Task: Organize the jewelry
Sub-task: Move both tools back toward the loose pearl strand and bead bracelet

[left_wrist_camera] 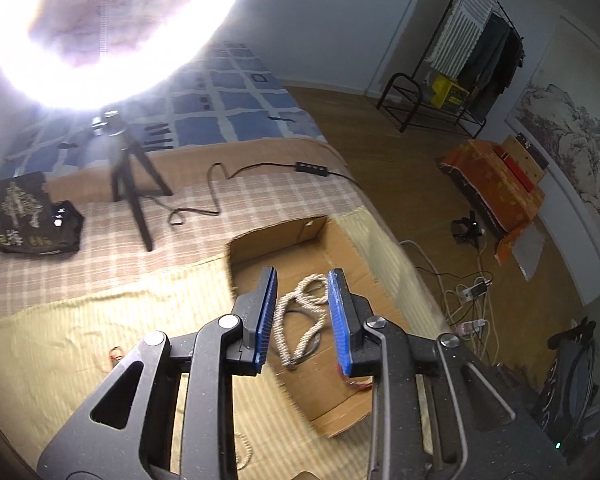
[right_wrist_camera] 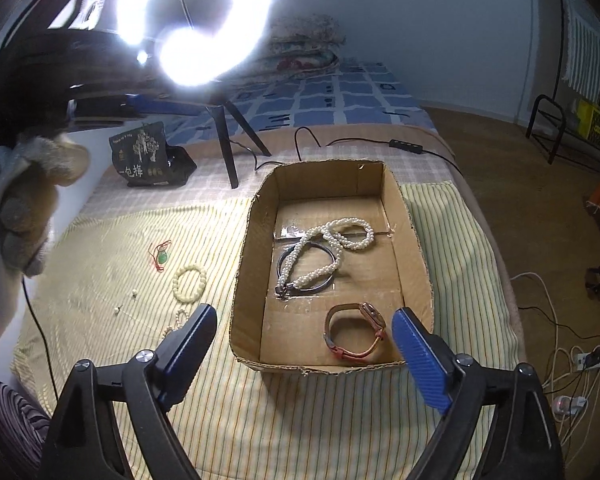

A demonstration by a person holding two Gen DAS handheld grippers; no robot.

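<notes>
A cardboard box (right_wrist_camera: pixel 252 240) lies on a striped yellow cloth on the bed. Inside it are a pearl necklace (right_wrist_camera: pixel 328 236), a dark bangle (right_wrist_camera: pixel 327 282) under the pearls and a watch (right_wrist_camera: pixel 356 354) with a reddish strap. My right gripper (right_wrist_camera: pixel 304 311) hangs wide open over the box's near end, nothing between its blue pads. In the left wrist view my left gripper (left_wrist_camera: pixel 302 272) hovers above the box (left_wrist_camera: pixel 276 232), open and empty, with the pearl necklace (left_wrist_camera: pixel 300 320) below the gap. On the cloth left of the box lie a cream bead bracelet (right_wrist_camera: pixel 189 283) and a red cord with a green pendant (right_wrist_camera: pixel 162 257).
A bright ring light (right_wrist_camera: pixel 196 20) on a black tripod (right_wrist_camera: pixel 228 152) stands behind the box, with a black bag (right_wrist_camera: pixel 148 156) beside it. A cable with a switch (right_wrist_camera: pixel 406 146) crosses the bed. A gloved hand (right_wrist_camera: pixel 24 216) is at the left. The bed edge and floor cables lie to the right.
</notes>
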